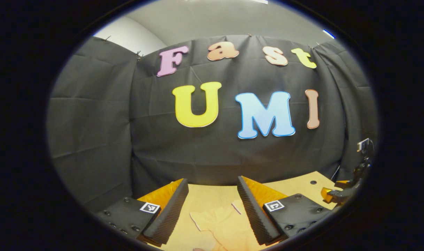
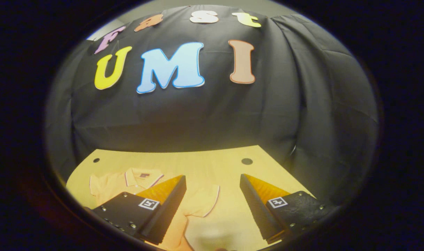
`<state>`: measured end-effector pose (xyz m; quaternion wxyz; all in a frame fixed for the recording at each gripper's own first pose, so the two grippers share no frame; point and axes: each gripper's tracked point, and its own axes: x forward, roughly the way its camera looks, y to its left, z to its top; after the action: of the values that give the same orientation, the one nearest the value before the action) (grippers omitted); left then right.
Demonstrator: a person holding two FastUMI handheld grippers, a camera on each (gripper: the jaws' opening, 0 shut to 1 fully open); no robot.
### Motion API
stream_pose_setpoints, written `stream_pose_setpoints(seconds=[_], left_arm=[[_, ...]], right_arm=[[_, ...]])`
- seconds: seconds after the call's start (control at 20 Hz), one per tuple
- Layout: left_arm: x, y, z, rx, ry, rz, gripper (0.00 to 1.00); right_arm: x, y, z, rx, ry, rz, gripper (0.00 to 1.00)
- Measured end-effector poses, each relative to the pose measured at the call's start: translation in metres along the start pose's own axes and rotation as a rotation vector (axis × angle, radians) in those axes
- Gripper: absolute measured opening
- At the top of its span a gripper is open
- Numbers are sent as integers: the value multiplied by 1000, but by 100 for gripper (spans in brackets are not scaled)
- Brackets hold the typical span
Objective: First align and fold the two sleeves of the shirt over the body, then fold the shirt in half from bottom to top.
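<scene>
Left gripper (image 1: pixel 212 205): sat at the bottom of the left gripper view, jaws spread wide, nothing between them and nothing touched; it hung above the table, aimed mostly at the booth wall.

Right gripper (image 2: pixel 213 205): sat at the bottom of the right gripper view, jaws likewise spread wide and empty, clear of the cloth below.

Shirt (image 2: pixel 142 181): lay flat on the table in the lower left of the right gripper view, collar (image 2: pixel 142 175) toward the far side; one short sleeve (image 2: pixel 206 202) reached out sideways into the gap between the right gripper's fingers. In the left gripper view a pale sleeve edge (image 1: pixel 218 223) showed at bottom centre, between that gripper's fingers.

Progress: judged at the very start. The sleeve in view was spread outward, not laid over the body, and no bottom-to-top fold was apparent; the shirt's lower half was out of frame, so that part could not be confirmed.

Remaining: both sleeve folds, then the halving fold.

Table (image 2: pixel 212 160): light wood, bare beyond the shirt, with a dark round hole (image 2: pixel 246 161) toward the right centre.

Other gripper, far right edge of left gripper view (image 1: pixel 337 195): partly seen; opening could not be told from there.
</scene>
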<state>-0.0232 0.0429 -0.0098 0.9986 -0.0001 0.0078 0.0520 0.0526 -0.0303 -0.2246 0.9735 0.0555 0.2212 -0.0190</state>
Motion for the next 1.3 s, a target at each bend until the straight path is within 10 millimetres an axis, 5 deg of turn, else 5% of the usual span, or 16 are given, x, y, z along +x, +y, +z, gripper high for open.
stream_pose_setpoints(seconds=[0.55,1.0,1.2,1.3], left_arm=[[1,54,-21,2,60,119,94],[7,75,-33,16,101,167,93],[8,74,-34,15,105,167,94],[9,73,-34,11,106,163,94]], right_arm=[[80,-2,-100,-3,294,1,98],[99,8,-156,-57,464,16,97],[102,22,-156,-11,465,64,66],[103,27,-155,-5,478,82,42]])
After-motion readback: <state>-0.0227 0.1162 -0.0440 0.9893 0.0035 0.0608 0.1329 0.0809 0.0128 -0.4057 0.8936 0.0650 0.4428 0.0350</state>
